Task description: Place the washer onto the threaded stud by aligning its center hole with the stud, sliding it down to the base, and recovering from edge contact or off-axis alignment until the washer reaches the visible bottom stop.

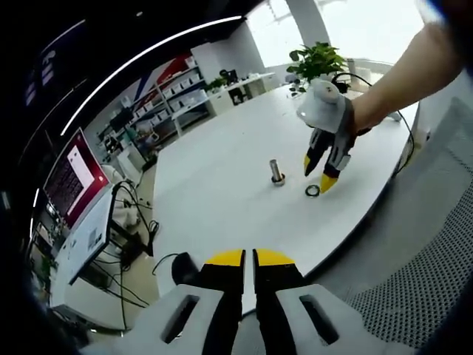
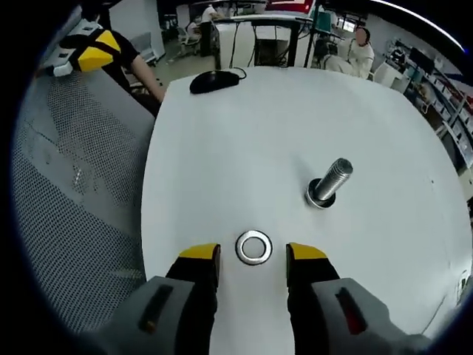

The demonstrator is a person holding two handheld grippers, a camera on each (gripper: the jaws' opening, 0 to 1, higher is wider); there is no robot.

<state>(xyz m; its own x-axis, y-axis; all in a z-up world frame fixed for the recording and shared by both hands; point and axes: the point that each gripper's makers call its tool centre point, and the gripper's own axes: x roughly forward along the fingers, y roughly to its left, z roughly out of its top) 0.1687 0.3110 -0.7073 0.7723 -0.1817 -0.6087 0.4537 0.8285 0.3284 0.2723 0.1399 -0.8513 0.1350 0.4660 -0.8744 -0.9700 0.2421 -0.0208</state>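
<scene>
I find the washer [image 2: 253, 247] lying flat on the white table [image 2: 244, 140], between the spread, empty jaws of my right gripper [image 2: 253, 253]. The threaded stud [image 2: 327, 185] stands upright farther off to the right, apart from it. My left gripper [image 1: 248, 257] holds nothing, jaws nearly closed.

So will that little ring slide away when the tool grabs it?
Probably a bit: the washer lies flat and thin on the smooth white table, so the right tool may skid it. It looks like stiff metal, unlikely to bend.
</scene>
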